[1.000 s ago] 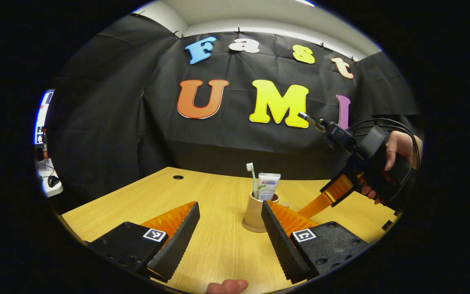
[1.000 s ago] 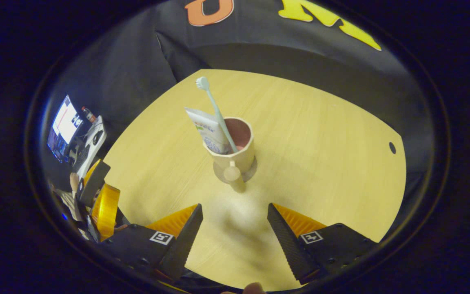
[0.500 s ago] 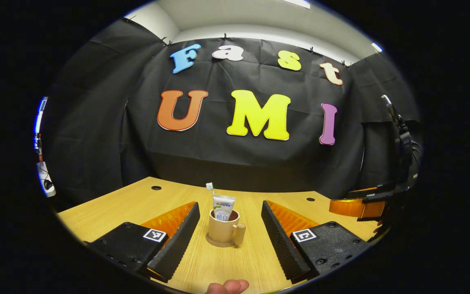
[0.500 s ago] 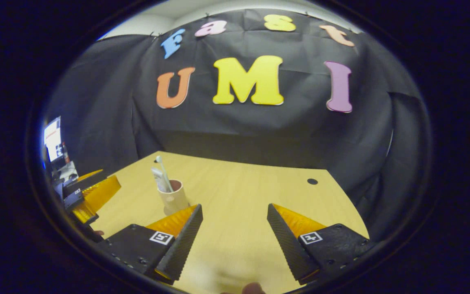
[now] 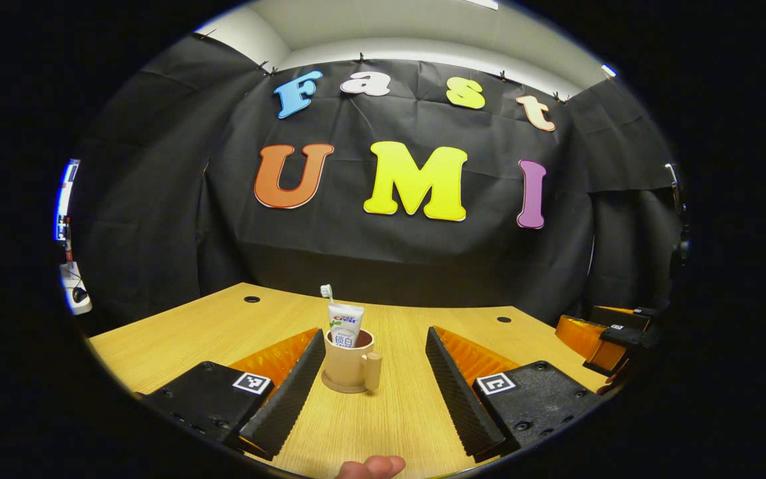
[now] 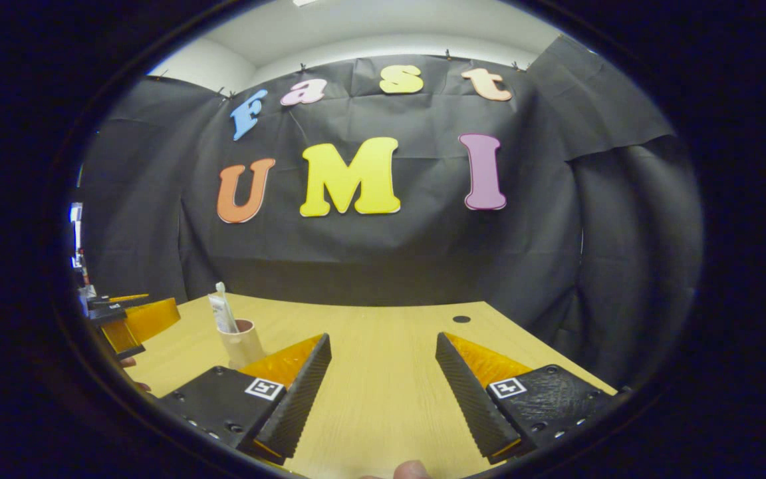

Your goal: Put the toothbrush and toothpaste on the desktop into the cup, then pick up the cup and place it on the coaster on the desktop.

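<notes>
A beige cup (image 5: 348, 364) with a side handle stands upright on a round coaster (image 5: 343, 387) on the wooden desk. A toothbrush (image 5: 326, 293) and a white toothpaste tube (image 5: 345, 324) stick up out of it. My left gripper (image 5: 375, 372) is open, low over the desk, with the cup a little beyond its fingers and close to the left one. In the right gripper view the cup (image 6: 242, 342) sits far left, holding the toothbrush (image 6: 222, 293). My right gripper (image 6: 383, 379) is open with bare desk between its fingers. The right gripper (image 5: 606, 336) also appears at the right edge of the left gripper view.
The wooden desk (image 5: 223, 326) has small round cable holes (image 5: 251, 299) near its back edge and another (image 6: 461, 319) at the right. The black booth wall stands behind it. The left gripper (image 6: 127, 319) shows at the far left of the right gripper view.
Both grippers have drawn back from the cup and levelled out. The right gripper moved away to the right and lower. The cup stays on the coaster.
</notes>
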Demonstrator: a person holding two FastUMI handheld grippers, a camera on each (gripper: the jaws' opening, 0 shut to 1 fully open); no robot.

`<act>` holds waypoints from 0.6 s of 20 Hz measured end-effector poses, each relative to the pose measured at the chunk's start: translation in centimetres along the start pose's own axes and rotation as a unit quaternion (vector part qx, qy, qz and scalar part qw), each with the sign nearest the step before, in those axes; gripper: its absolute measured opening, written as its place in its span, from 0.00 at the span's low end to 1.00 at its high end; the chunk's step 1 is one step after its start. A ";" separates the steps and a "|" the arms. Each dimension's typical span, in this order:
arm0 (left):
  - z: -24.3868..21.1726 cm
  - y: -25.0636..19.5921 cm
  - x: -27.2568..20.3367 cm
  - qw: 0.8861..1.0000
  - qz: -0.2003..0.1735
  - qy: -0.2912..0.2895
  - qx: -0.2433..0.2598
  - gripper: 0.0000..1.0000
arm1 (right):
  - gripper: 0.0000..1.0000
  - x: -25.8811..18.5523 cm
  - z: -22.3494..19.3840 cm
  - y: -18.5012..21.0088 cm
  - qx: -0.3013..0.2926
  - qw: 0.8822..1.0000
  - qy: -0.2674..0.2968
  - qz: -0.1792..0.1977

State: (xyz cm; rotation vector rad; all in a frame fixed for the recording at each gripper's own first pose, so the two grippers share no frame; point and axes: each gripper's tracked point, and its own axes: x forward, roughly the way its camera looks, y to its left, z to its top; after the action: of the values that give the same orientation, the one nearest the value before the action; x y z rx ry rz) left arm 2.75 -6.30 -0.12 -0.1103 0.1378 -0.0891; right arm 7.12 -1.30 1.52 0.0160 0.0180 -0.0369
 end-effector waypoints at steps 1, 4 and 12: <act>-0.2 0.1 0.2 1.000 0.001 0.001 0.001 0.96 | 0.93 -0.3 -0.3 0.1 -0.005 1.000 -0.001 0.004; -0.1 0.3 0.3 1.000 0.002 -0.002 0.003 0.96 | 0.96 -0.6 -0.5 0.3 -0.002 1.000 -0.003 0.007; -0.1 0.6 0.1 1.000 -0.001 -0.004 0.011 0.96 | 0.94 -0.9 -0.3 0.9 0.000 1.000 -0.008 0.007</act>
State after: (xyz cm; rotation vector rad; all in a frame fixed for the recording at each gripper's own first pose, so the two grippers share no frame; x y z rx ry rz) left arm 2.87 -5.67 -0.27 -0.0890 0.1286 -0.0918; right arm 6.24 -0.35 1.27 0.0150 0.0011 -0.0221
